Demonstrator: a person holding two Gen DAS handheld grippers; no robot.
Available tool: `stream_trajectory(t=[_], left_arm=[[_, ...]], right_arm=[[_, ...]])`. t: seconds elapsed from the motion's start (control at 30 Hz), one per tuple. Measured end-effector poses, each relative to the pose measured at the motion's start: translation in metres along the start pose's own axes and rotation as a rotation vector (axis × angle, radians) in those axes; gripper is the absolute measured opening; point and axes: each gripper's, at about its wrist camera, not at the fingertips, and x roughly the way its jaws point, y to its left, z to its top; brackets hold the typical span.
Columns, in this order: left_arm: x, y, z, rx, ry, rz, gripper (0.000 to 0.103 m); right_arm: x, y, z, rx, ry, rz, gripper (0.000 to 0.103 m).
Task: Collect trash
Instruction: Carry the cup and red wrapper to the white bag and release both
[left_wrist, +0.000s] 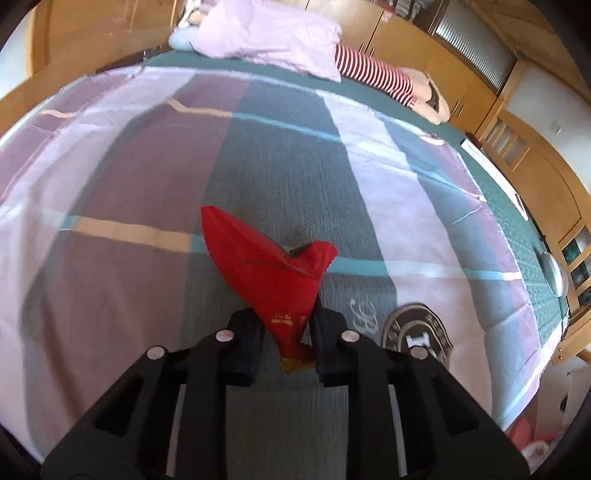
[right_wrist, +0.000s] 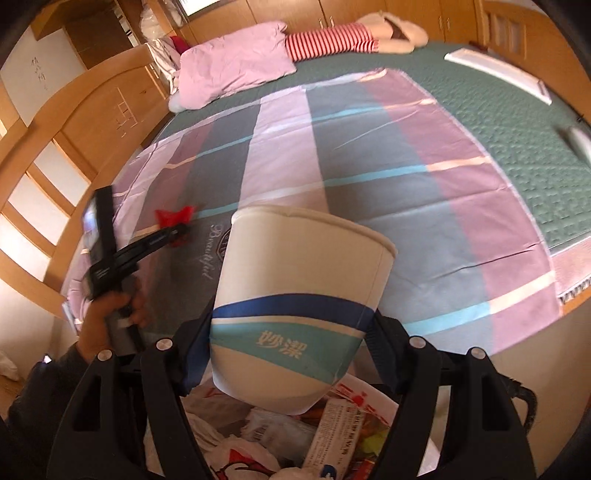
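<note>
My left gripper is shut on a red plastic wrapper and holds it above the striped bedspread. In the right wrist view the left gripper shows at the left with the red wrapper in its tips. My right gripper is shut on a white paper cup with blue and teal bands. The cup is tilted over a trash bin full of wrappers and bags at the foot of the bed.
A pink pillow and a red-striped plush toy lie at the head of the bed. A green quilt covers the right side. Wooden cabinets line the walls.
</note>
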Motion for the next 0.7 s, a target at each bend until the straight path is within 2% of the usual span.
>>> stream_trajectory(t=[0.17,0.4,0.7], left_arm=[[-0.081,-0.017,-0.011,0.072,-0.127,0.044,0.022],[-0.206,-0.067,-0.032,0.187,-0.312,0.083,0.022],[-0.291,-0.085,-0.074,0.242,-0.38,0.087,0.022]], right_arm=[[-0.02,0.008,-0.005,-0.013,-0.061,0.02,0.072],[-0.081,0.032,-0.016,-0.101,-0.185,0.012,0.072],[-0.15,0.043,-0.045,-0.163,-0.298,0.024,0.072]])
